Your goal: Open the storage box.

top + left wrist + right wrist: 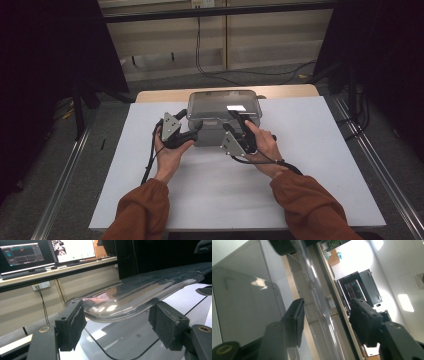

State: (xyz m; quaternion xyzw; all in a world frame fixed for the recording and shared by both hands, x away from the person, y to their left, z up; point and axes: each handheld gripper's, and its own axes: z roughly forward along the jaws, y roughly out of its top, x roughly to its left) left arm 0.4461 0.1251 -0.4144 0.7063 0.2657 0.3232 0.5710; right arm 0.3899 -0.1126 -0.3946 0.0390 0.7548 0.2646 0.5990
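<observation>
I see both grippers, left and right, jaws apart, straddling the grey box's clear lid rim.

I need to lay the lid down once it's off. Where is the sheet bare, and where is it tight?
Bare: the white sheet right of the grey box, the strip left of the left tool, and the broad near area between the sleeves and the table's front edge. Crowded: right in front of the box, where both tools, the right tool included, straddle the clear lid rim.

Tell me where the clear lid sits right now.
In the high view, the clear lid tops the grey box at the table's far middle, between the left gripper and right gripper.
</observation>
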